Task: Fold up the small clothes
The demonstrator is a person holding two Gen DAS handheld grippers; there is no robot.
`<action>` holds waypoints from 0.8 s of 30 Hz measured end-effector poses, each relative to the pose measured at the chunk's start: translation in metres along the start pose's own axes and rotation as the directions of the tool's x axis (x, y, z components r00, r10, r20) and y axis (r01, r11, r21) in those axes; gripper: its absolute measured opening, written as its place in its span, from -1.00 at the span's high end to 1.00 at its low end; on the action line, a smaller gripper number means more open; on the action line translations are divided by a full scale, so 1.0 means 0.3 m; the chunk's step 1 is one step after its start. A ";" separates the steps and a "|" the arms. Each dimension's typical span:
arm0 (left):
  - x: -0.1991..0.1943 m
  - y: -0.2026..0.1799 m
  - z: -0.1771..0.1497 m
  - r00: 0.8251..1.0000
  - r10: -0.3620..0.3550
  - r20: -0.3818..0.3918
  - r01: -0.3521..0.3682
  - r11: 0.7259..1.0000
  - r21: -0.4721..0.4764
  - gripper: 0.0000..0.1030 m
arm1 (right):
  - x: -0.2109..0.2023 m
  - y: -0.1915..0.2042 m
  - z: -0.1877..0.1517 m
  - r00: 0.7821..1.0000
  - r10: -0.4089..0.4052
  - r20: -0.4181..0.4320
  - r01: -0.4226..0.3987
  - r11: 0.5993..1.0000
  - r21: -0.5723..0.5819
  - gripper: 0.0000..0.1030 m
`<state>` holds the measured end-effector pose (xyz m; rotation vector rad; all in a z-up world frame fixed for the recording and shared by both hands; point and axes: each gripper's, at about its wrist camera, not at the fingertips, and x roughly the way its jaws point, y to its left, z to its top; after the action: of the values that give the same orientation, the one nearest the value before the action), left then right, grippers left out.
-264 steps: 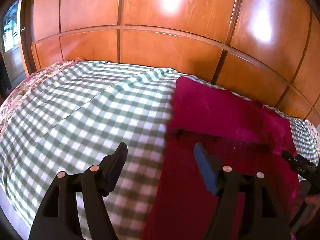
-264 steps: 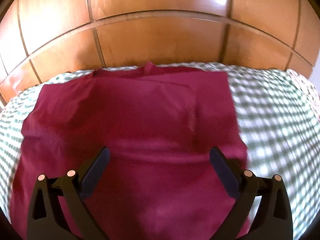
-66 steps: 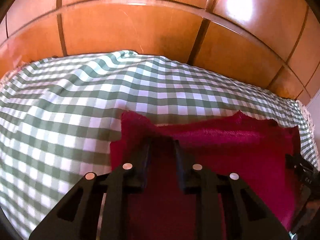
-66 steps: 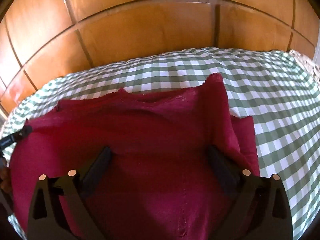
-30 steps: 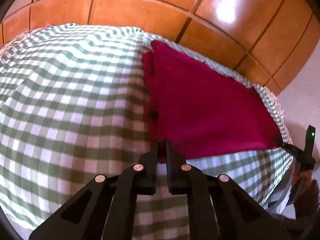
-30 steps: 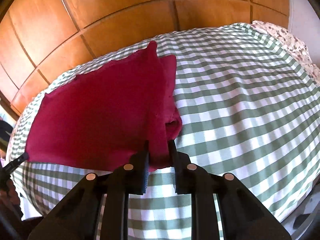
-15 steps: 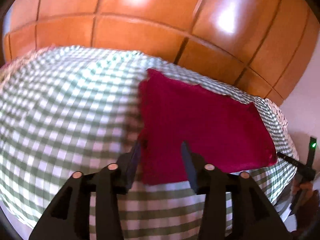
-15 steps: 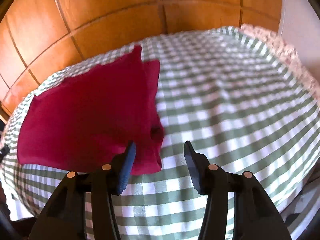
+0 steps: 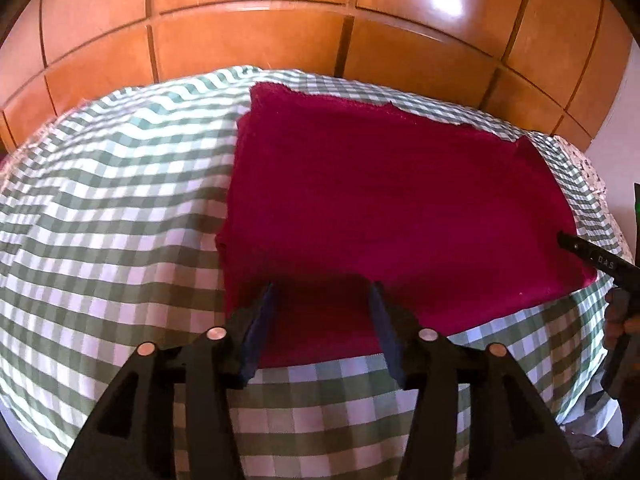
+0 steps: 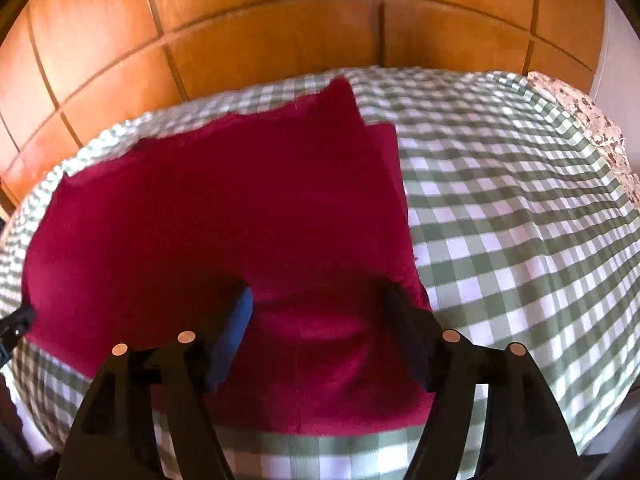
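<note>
A dark red, towel-like cloth garment [image 9: 392,216] lies folded flat on the bed, on a green-and-white checked bedspread [image 9: 112,208]. Behind the bed, at twelve o'clock in both views, stands a glossy orange-brown wooden panelled wall [image 9: 248,40].

The left tongs [image 9: 322,322] tilt steeply down toward the bed, black arms coming up from six o'clock. Their jaws are spread and opening, and the near left corner of the red garment lies below the gap; the blue-padded fingers [image 9: 260,328] do not press on the fabric. From this side the garment stretches away toward one and two o'clock, with a second layer showing as a narrow strip along its left edge at about eleven o'clock.

The right tongs [image 10: 320,326] are angled down in much the same way over the garment's near right corner [image 10: 328,360]. Their jaws are spread wider and are opening too, with the cloth under the gap but not pinched. Here the fabric puckers a little between the fingers, and the layered edge runs up toward one o'clock.

At three o'clock in the left view, the tip of the right tongs and part of the hand [image 9: 624,320] holding them show beside the garment's far corner. A flowered cover [image 10: 600,128] peeks out at the bed's edge at two o'clock in the right view.
</note>
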<state>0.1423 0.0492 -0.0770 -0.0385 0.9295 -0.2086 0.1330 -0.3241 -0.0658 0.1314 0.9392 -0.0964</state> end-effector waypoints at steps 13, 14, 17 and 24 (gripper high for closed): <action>-0.093 0.018 0.054 0.996 0.031 0.079 -0.029 0.999 -0.025 -0.17 | -0.005 0.011 -0.014 0.999 -0.023 0.024 0.023 1.000 0.002 -0.35; -0.094 0.021 0.059 0.996 0.036 0.082 -0.034 0.999 -0.026 -0.18 | -0.005 0.011 -0.014 0.999 -0.024 0.025 0.024 1.000 0.003 -0.36; -0.092 0.041 0.073 0.995 0.049 0.086 -0.047 0.998 -0.031 -0.21 | -0.004 0.012 -0.014 0.999 -0.026 0.028 0.026 1.000 0.005 -0.37; -0.055 0.159 0.149 0.998 0.018 0.064 -0.011 0.993 -0.115 -0.21 | -0.003 0.014 -0.018 0.999 -0.029 0.033 0.029 1.000 0.003 -0.37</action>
<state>0.1763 0.0965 -0.0431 -0.1440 0.8757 -0.1394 0.1288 -0.3192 -0.0678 0.1188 0.9085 -0.1261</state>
